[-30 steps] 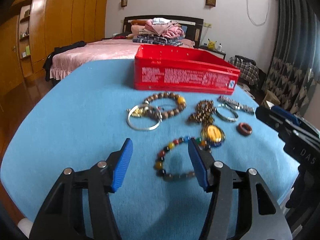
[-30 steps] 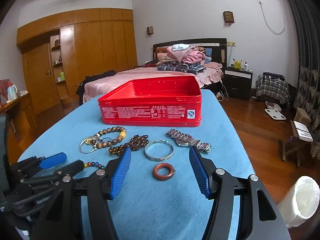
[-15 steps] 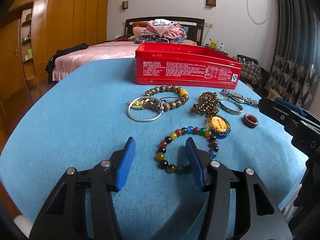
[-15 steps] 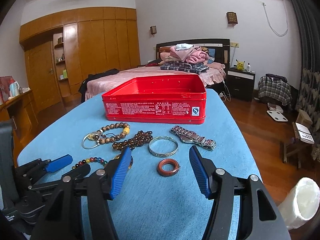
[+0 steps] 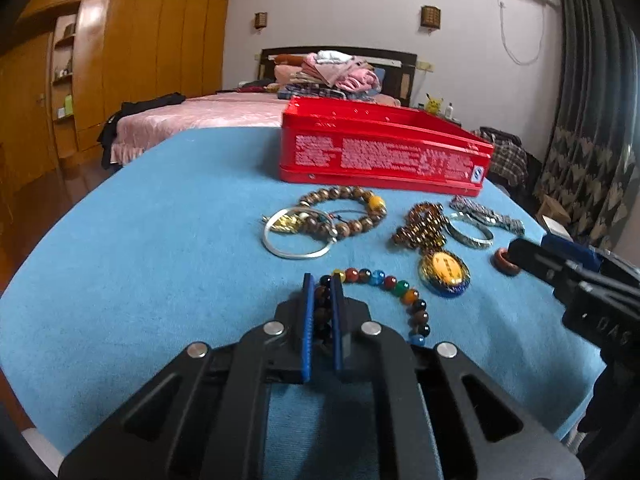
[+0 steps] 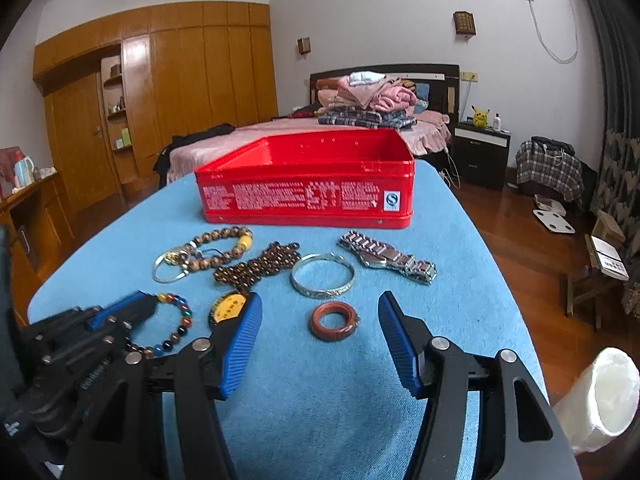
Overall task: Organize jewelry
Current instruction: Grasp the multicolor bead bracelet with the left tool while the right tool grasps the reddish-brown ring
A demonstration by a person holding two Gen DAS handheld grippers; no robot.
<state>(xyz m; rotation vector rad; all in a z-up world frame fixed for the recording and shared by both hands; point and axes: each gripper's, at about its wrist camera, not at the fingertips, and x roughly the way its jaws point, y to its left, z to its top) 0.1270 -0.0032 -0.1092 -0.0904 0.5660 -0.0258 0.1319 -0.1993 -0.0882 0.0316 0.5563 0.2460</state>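
A multicoloured bead bracelet lies on the blue tablecloth. My left gripper is closing tight on the bracelet's left side, and its blue pads press on the beads. In the right wrist view the left gripper sits low at the left on the same bracelet. My right gripper stands open just short of a red-brown ring, with nothing between its fingers. An open red tin stands behind the jewellery.
Between the tin and the grippers lie a wooden bead bracelet, a thin silver hoop, a brown bead necklace with a yellow pendant, a silver bangle and a metal watch. A white roll stands off the table's right edge.
The left gripper's jaws went from wide open around the bead bracelet to shut on its left side. The right gripper stayed open and barely moved.
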